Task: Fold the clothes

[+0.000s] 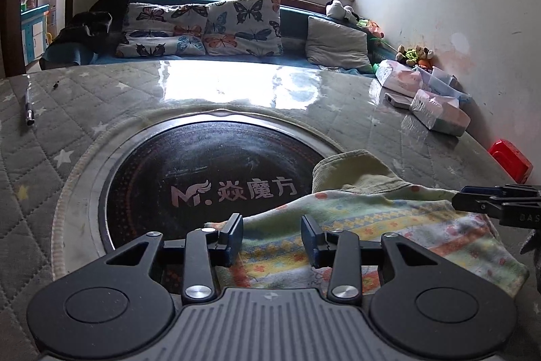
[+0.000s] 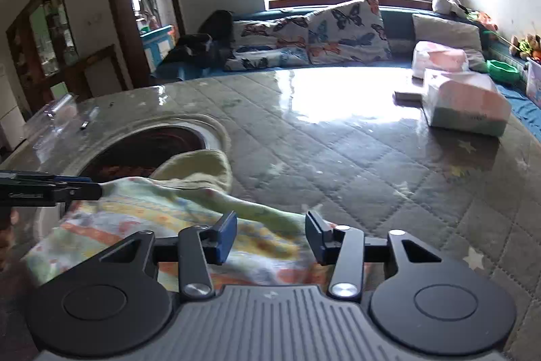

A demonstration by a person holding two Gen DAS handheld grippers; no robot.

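Observation:
A small patterned garment (image 1: 372,219) in pale green, yellow and orange lies on the table, its far part over the edge of the round black cooktop (image 1: 203,178). It also shows in the right wrist view (image 2: 162,212). My left gripper (image 1: 272,234) is open, its jaws apart over the garment's left near edge. My right gripper (image 2: 270,234) is open over the garment's right near edge. The right gripper's tip shows at the right of the left wrist view (image 1: 487,202), and the left gripper's tip shows at the left of the right wrist view (image 2: 67,188).
The table (image 2: 372,164) has a quilted grey star cover under clear plastic. Tissue packs (image 2: 466,104) and a small box stand at its far right, a red object (image 1: 510,161) at the right edge, a pen (image 1: 28,107) at the left. A sofa with butterfly cushions (image 1: 203,26) lies behind.

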